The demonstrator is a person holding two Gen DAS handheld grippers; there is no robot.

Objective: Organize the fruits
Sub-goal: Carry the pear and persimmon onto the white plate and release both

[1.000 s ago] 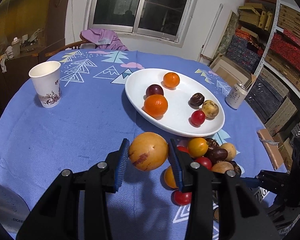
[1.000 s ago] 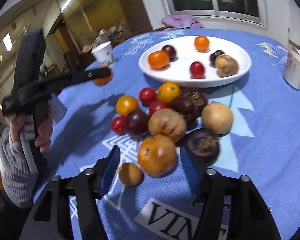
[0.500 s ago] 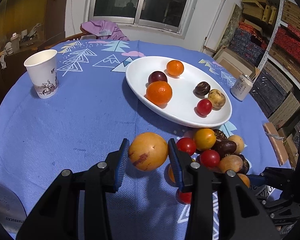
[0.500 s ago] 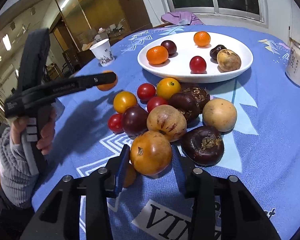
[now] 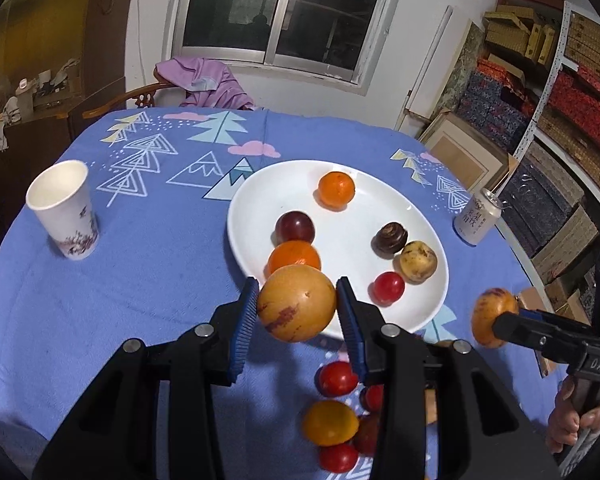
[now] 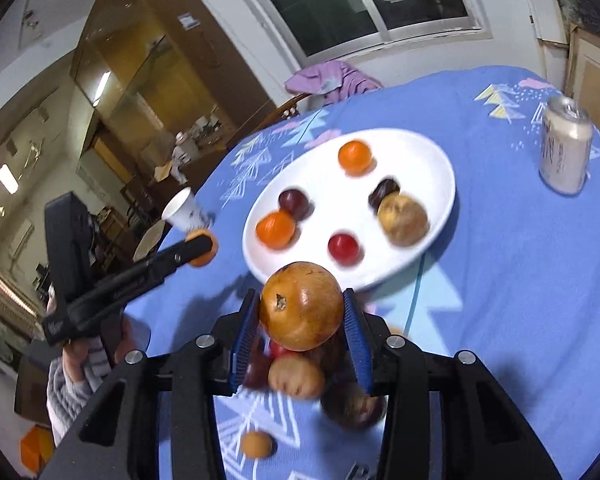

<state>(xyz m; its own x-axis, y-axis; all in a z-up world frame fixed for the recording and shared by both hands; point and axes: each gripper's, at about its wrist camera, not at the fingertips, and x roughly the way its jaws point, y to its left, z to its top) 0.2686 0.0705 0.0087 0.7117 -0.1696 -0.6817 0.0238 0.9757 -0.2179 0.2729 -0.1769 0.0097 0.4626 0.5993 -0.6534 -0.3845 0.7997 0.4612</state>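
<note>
Black claw (image 5: 297, 312), blue ribbed pads (image 5: 247, 320), silver screws.

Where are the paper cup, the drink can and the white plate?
paper cup (image 5: 66, 216), left wrist view, side wall
drink can (image 6: 565, 148), right wrist view, side of body
white plate (image 5: 352, 236), left wrist view, bare centre

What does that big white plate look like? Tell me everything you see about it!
The white plate is a wide, shallow oval dish, smooth and glossy like ceramic. It lies flat on the blue tablecloth with tree patterns, between a paper cup and a drink can. Six fruits sit in it: two oranges, a dark red plum-like fruit, a dark brown fruit, a yellowish spotted one touching it, and a small red one. No gripper touches the plate.
</note>
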